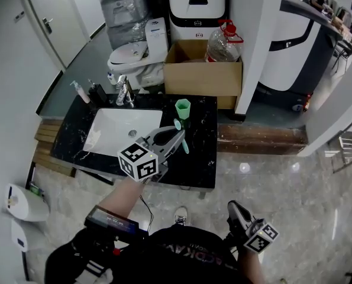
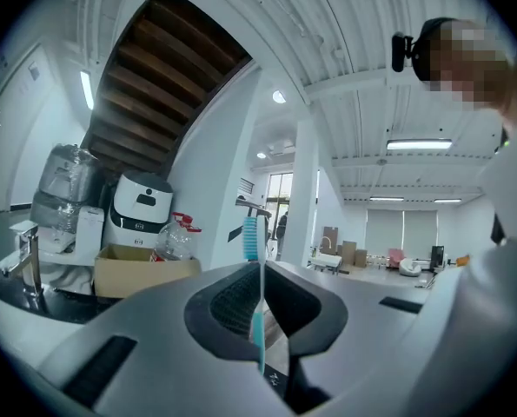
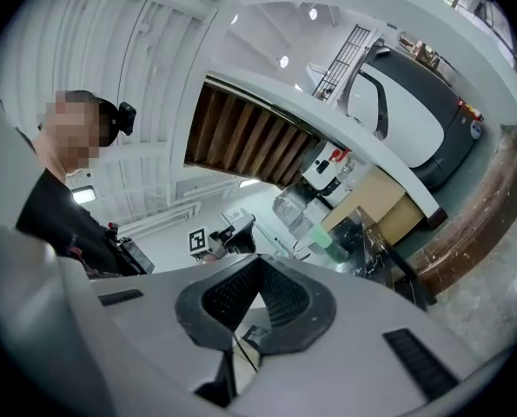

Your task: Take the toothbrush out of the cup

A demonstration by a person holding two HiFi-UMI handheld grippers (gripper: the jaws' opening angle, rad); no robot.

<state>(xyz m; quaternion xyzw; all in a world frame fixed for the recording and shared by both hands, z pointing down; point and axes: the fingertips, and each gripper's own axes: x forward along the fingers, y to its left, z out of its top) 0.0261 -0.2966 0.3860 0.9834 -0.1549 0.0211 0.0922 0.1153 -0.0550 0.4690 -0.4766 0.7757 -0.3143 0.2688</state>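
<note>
Above the counter, left gripper pinches the toothbrush; cup stands beyond.

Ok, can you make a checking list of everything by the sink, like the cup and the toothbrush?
Surface: black counter with a white sink set in it.
Job's things: the toothbrush is out of the green cup and held above the counter; the cup stands upright.
Clutter: faucet and two bottles at the sink's back edge.
Grippers: left hand-held gripper is shut on the toothbrush; right hand-held gripper is shut and empty, low beside the person.
Cables: one thin dark cable under the left forearm.
Surroundings: toilet, and a cardboard box holding a water bottle, behind the counter.
</note>
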